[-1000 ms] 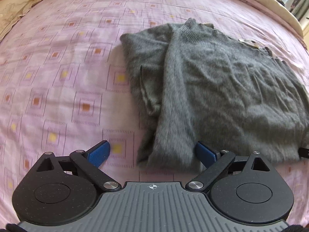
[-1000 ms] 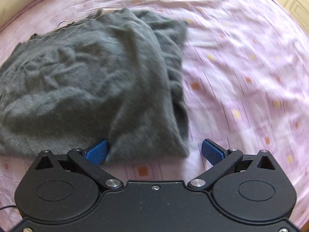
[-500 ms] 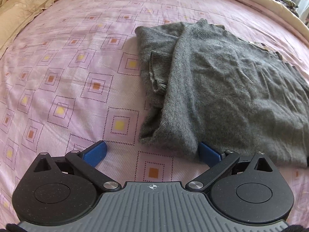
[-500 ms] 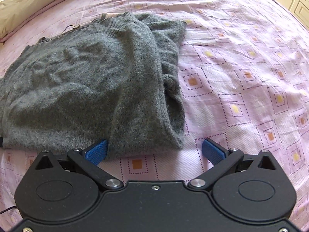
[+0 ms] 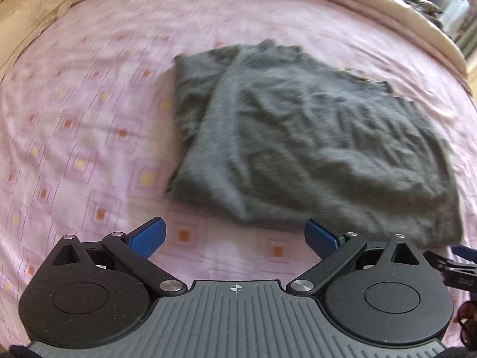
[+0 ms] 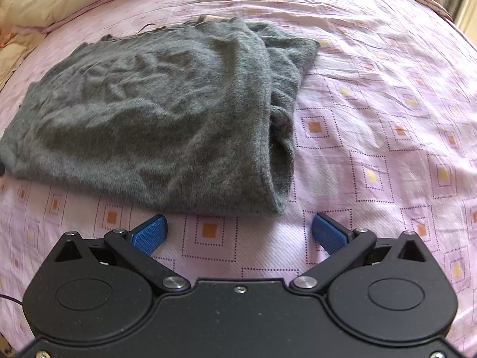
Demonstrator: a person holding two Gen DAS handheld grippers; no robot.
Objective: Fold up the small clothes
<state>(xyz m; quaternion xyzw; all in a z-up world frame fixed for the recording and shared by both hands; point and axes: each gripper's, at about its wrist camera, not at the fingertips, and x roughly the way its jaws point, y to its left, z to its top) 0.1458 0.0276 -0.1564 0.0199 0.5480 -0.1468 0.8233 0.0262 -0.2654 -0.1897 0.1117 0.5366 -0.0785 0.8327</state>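
Pink bedsheet (image 6: 387, 155) carries a half-folded sweater (image 6: 155, 113); both grippers (image 5: 235, 234) (image 6: 240, 231) gape wide, empty, so a shallow pinch could drag loose layers apart.

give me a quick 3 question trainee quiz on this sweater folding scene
1. True or false: the left gripper is clamped on the grey sweater.
2. What does the sweater lie on?
A. a wooden table
B. a pink patterned bedsheet
C. a tiled floor
3. Fill in: the right gripper is ____, with only sheet between its blue fingers.

Key: 1 false, it is open and short of the sweater's near edge; 2 B; 3 open.
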